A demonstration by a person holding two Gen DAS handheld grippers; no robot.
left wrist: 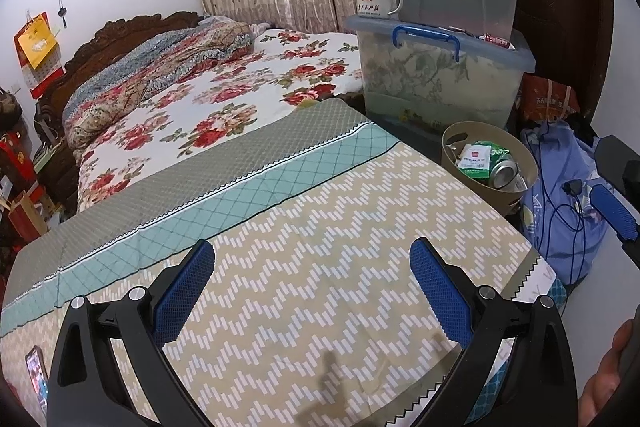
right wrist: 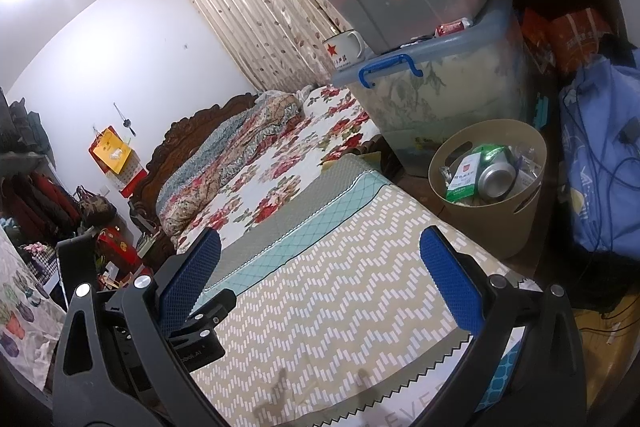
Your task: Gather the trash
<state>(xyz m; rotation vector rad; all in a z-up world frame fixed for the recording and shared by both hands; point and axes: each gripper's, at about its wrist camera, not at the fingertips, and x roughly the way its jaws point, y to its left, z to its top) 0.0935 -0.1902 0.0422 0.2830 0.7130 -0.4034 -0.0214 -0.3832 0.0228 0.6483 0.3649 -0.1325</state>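
A beige bin [left wrist: 516,151] [right wrist: 500,215] stands at the far right corner of the cloth-covered table [left wrist: 320,211] [right wrist: 340,287]. It holds a crushed silver can [left wrist: 505,174] [right wrist: 496,177], a white and green carton [left wrist: 474,159] [right wrist: 464,177] and other wrappers. My left gripper [left wrist: 312,291] is open and empty above the table's near part. My right gripper [right wrist: 320,287] is open and empty, also above the table, with the bin ahead to its right. One blue pad of the right gripper [left wrist: 614,211] shows at the right edge of the left wrist view.
Two stacked plastic storage boxes [left wrist: 440,67] [right wrist: 436,83] stand behind the bin, with an enamel mug [left wrist: 376,1] [right wrist: 345,47] on the lower one. A floral bed [left wrist: 224,95] lies beyond the table. A blue bag with cables [left wrist: 568,203] [right wrist: 600,163] lies right. A phone [left wrist: 36,379] lies at the table's near left.
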